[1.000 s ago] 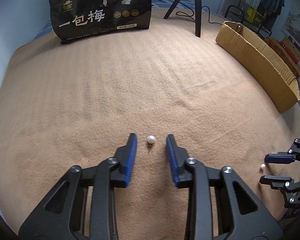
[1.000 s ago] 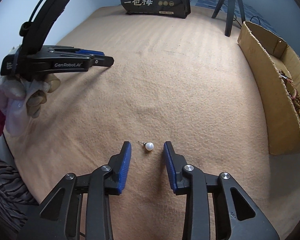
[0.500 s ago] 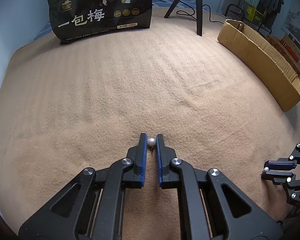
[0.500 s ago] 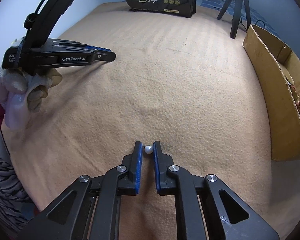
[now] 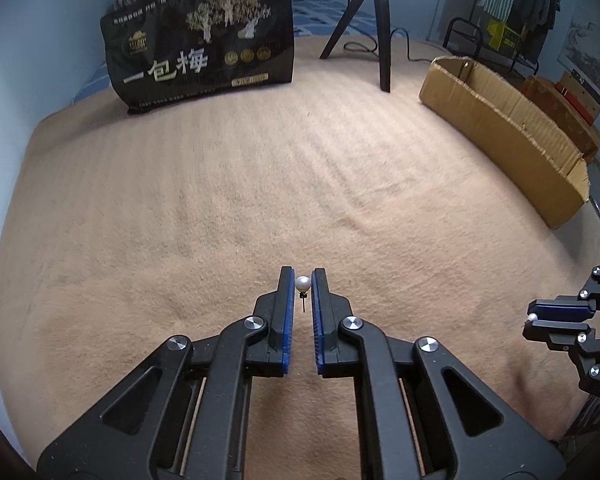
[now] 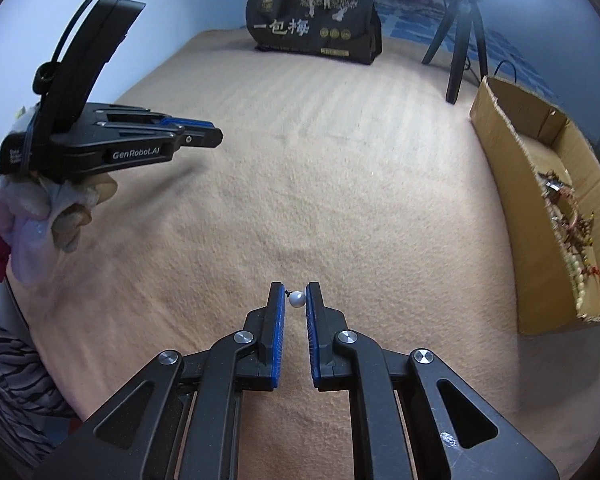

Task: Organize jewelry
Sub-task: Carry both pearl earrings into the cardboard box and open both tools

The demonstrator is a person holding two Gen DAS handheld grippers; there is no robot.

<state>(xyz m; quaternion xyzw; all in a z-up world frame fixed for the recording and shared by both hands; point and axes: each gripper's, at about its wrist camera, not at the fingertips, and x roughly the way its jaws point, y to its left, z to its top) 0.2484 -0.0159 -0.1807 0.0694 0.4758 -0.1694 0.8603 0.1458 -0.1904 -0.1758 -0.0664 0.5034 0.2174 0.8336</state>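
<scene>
My left gripper [image 5: 303,276] is shut on a white pearl stud earring [image 5: 302,283], its pin hanging down, lifted above the tan blanket [image 5: 259,184]. My right gripper [image 6: 296,292] is shut on a second pearl stud earring [image 6: 296,299], also raised off the blanket. The right gripper shows at the right edge of the left wrist view [image 5: 534,318] with its pearl [image 5: 532,316]. The left gripper shows at the left of the right wrist view [image 6: 215,136]. An open cardboard box [image 6: 504,160] at the right holds several bead strings and other jewelry [image 6: 572,224].
A black printed bag [image 5: 199,44] stands at the back of the blanket. A black tripod [image 5: 374,24] stands behind, near the box's [image 5: 500,128] far end. A gloved hand [image 6: 39,208] holds the left gripper.
Both grippers closed on the pearl earrings that lay between their fingers, then lifted them off the blanket.
</scene>
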